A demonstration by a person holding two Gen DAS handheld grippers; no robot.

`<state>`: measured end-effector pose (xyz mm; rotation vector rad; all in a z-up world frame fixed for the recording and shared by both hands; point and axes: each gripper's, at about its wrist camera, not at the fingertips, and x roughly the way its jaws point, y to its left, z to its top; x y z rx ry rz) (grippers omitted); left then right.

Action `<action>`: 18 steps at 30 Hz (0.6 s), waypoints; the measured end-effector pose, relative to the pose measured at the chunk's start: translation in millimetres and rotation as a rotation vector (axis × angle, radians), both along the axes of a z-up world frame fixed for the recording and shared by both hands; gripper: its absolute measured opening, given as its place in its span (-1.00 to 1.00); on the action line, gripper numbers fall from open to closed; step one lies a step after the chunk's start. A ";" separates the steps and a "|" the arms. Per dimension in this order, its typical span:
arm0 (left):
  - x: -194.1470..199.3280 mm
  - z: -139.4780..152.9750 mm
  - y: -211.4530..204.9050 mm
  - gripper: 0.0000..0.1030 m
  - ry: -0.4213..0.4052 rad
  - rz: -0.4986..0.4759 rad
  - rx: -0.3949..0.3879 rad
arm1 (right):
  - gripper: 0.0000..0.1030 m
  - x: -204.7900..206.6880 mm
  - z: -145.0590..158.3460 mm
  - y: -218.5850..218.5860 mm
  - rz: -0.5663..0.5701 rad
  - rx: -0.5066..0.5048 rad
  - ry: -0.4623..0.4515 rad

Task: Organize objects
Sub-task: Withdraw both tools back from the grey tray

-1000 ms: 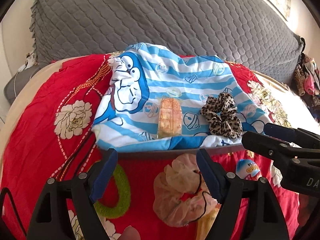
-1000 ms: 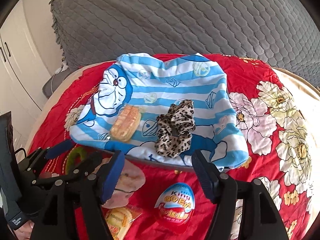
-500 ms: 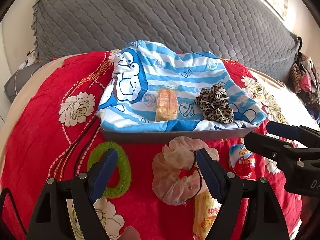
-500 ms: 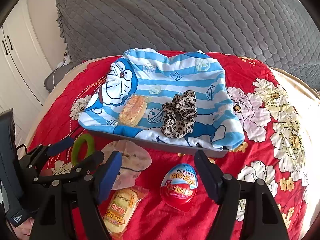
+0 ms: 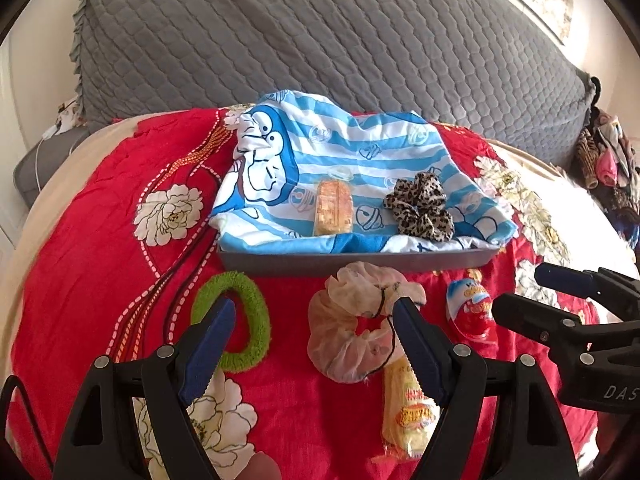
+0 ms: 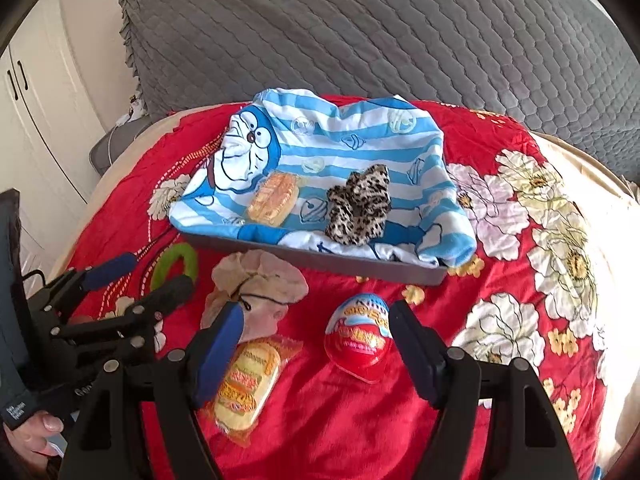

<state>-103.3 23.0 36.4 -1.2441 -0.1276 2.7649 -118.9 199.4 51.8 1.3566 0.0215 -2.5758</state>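
Note:
A grey tray (image 5: 360, 263) (image 6: 320, 258) lined with a blue striped cartoon cloth (image 5: 352, 160) holds a wrapped orange snack (image 5: 334, 208) (image 6: 274, 198) and a leopard scrunchie (image 5: 420, 210) (image 6: 358, 206). In front of it on the red bedspread lie a green scrunchie (image 5: 256, 320) (image 6: 176, 260), a beige scrunchie (image 5: 352, 332) (image 6: 260, 276), a yellow wrapped snack (image 5: 404, 412) (image 6: 244, 384) and a red-and-white chocolate egg (image 5: 472, 308) (image 6: 360, 336). My left gripper (image 5: 312, 356) is open and empty above the scrunchies. My right gripper (image 6: 316, 352) is open and empty above the egg and yellow snack.
A grey quilted pillow (image 5: 320, 40) rises behind the tray. White cupboard doors (image 6: 36, 100) stand at the left. A pile of clothes (image 5: 608, 160) sits at the far right. The floral bedspread (image 6: 540, 240) extends to the right.
Both grippers have drawn back and up from the tray. The items in front of the tray now show more fully. Jaws stay open.

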 end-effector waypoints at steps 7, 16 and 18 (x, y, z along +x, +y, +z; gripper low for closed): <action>13.2 3.3 -0.4 0.59 0.003 -0.005 -0.001 | 0.45 13.8 3.7 -0.5 0.004 0.016 0.003; 30.5 5.0 -2.9 0.59 0.002 -0.011 -0.017 | 0.45 31.2 4.8 6.0 -0.009 0.019 -0.006; 32.5 5.1 -4.2 0.59 -0.001 -0.011 -0.023 | 0.45 36.0 4.8 3.9 -0.003 0.018 -0.007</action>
